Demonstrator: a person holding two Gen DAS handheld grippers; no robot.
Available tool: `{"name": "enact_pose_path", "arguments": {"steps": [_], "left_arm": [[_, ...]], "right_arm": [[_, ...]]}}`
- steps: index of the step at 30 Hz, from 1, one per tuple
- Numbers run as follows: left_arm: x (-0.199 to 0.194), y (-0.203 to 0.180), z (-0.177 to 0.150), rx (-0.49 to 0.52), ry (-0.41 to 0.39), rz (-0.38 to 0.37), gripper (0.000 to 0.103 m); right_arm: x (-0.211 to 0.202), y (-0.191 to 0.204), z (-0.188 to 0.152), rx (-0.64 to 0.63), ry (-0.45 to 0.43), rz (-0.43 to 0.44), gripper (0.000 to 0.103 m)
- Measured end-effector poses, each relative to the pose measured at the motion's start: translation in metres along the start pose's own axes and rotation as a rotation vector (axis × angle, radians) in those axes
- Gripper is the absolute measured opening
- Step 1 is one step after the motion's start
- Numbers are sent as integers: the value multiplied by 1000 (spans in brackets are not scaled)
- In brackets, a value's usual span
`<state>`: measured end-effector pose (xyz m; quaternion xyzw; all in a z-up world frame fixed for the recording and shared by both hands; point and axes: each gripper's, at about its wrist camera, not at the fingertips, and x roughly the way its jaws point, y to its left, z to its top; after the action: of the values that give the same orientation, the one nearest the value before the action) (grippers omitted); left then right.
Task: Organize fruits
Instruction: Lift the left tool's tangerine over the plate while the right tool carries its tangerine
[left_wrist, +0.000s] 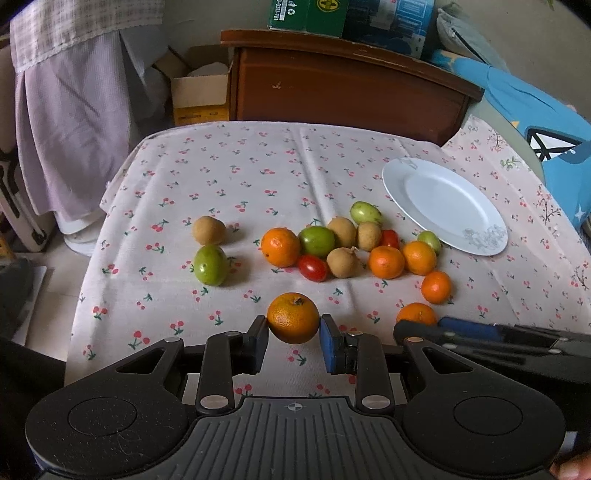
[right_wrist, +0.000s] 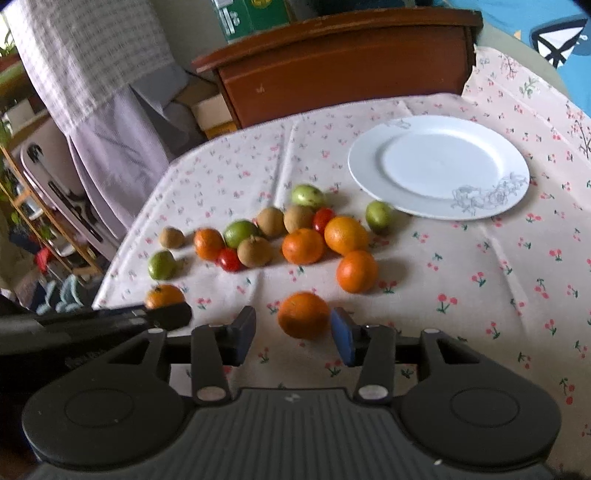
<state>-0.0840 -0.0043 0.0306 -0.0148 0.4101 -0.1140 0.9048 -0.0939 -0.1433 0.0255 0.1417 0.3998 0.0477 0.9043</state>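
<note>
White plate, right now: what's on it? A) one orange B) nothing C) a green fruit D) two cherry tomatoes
B: the white plate is bare in both wrist views; the oranges, green fruits, brown fruits and cherry tomatoes all lie on the cherry-print tablecloth, and the nearest green fruit sits just off the plate's rim.

Fruits (left_wrist: 343, 251) clustered mid-tablecloth (left_wrist: 258, 177), plate (left_wrist: 443, 203) right, behind them
</note>
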Motion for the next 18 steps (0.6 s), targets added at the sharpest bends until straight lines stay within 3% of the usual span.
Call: {"name": "enact_pose_path", "arguments": {"steps": [5,8,18], "left_arm": [[1,-1,0,6,-1,1,27],[1,0,0,-2,0,4,27],[-1,-3,20,-1,-27,-39,27]], "right_arm": [[8,1,-2,-14,-1,-20,46],[10,2,-3,-33,-16,-34,33],[-4,1,11,10,-31,-26,32]]}}
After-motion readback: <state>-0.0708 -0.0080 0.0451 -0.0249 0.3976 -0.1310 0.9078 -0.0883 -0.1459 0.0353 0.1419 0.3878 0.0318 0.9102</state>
